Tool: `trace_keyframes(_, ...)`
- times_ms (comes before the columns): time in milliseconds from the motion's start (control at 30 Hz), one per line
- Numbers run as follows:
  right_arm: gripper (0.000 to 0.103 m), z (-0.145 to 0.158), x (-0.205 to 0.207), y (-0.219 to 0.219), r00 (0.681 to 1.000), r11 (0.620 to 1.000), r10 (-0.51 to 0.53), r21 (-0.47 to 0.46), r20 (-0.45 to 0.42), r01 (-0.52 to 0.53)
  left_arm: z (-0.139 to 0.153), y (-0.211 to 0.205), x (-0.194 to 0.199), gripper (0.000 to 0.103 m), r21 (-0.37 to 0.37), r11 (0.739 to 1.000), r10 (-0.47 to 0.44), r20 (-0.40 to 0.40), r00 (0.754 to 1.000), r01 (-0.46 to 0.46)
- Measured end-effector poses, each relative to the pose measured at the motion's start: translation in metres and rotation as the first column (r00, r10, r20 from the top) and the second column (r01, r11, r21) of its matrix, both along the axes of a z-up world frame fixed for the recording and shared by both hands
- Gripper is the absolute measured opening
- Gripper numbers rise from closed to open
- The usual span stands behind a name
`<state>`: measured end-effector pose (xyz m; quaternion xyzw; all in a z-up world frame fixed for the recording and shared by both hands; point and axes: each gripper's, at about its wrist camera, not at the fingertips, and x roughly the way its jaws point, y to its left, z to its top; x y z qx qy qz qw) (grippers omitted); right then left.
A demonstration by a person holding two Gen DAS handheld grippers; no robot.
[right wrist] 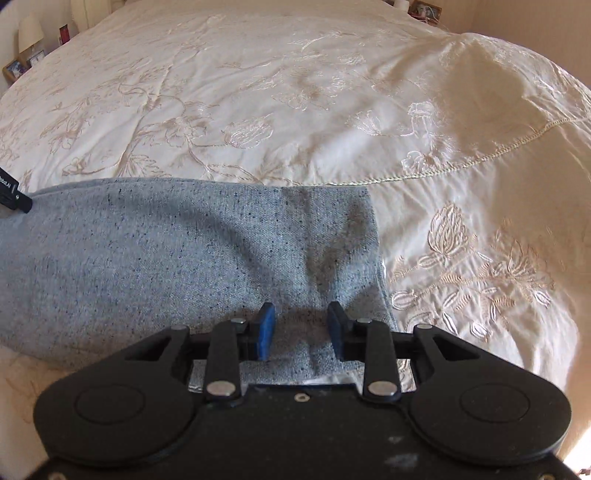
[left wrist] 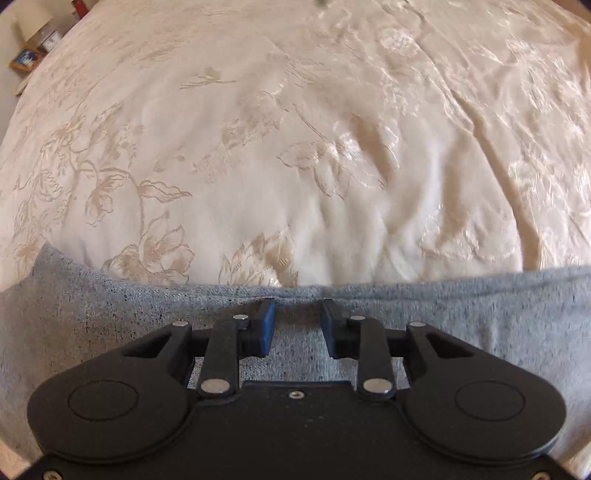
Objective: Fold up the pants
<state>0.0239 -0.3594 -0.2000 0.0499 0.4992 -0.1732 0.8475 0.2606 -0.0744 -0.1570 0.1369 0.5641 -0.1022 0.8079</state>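
Grey-blue speckled pants [left wrist: 122,325] lie flat on a cream bedspread. In the left wrist view my left gripper [left wrist: 298,314] is open, its blue-padded fingers over the pants near their far edge, with fabric showing between them. In the right wrist view the pants [right wrist: 166,266] stretch to the left, and my right gripper [right wrist: 301,319] is open over their right end, close to the straight right edge. The tip of the left gripper's body [right wrist: 13,195] shows at the far left edge. Whether the fingers touch the cloth is unclear.
The cream embroidered bedspread [right wrist: 295,96] covers the bed all around. A nightstand with a lamp [right wrist: 29,31] and picture frames [left wrist: 25,61] stands at the far left. The bedspread's stitched hem [right wrist: 480,158] drops off at the right.
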Motion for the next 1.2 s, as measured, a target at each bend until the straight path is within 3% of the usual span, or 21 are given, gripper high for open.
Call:
trace_keyframes(100,0.035,0.018,-0.011,-0.005,0.997,0.997,-0.054,0.052,0.063,0.051,0.024,-0.006,-0.019,0.034,-0.033,0.999,0.015,0.042,0.999,-0.013)
trace_keyframes(200,0.035,0.029,-0.022,-0.016,0.986,0.987,-0.124,0.113,0.113,0.112,0.034,-0.024,-0.055,0.035,-0.076,0.994,-0.077,0.025,0.997,0.079)
trace_keyframes(333,0.038,0.031,-0.035,-0.037,0.972,0.970,-0.201,0.162,0.121,0.180,0.020,-0.052,-0.096,0.039,-0.122,0.968,-0.228,-0.048,0.973,0.220)
trace_keyframes(400,0.039,0.026,-0.039,-0.050,0.971,0.967,-0.217,0.158,0.099,0.200,-0.001,-0.066,-0.104,0.041,-0.069,0.965,-0.257,-0.080,0.963,0.252)
trace_keyframes(467,0.039,0.020,-0.042,-0.060,0.975,0.967,-0.209,0.165,0.074,0.195,-0.019,-0.072,-0.105,0.043,-0.019,0.971,-0.239,-0.083,0.967,0.238)
trace_keyframes(567,0.041,0.016,-0.051,-0.070,0.985,0.962,-0.168,0.224,0.048,0.153,-0.019,-0.077,-0.099,0.041,-0.025,0.984,-0.178,-0.086,0.980,0.177)
trace_keyframes(833,0.047,-0.011,-0.043,-0.079,0.994,0.908,-0.113,0.407,0.008,0.100,-0.010,-0.064,-0.070,0.042,-0.124,0.990,-0.089,-0.171,0.981,0.068)
trace_keyframes(933,0.048,-0.020,-0.024,-0.087,0.992,0.897,-0.120,0.432,0.026,0.097,-0.001,-0.065,-0.051,0.042,-0.133,0.988,-0.097,-0.143,0.985,0.078)
trace_keyframes(1033,0.048,-0.023,-0.006,-0.102,0.985,0.870,-0.170,0.472,0.017,0.142,0.000,-0.065,-0.028,0.046,-0.095,0.994,-0.059,-0.100,0.993,0.049)
trace_keyframes(1200,0.048,-0.023,0.016,-0.127,0.977,0.884,-0.200,0.442,0.070,0.150,-0.007,-0.061,-0.005,0.046,-0.078,0.997,-0.011,-0.090,0.996,0.004)
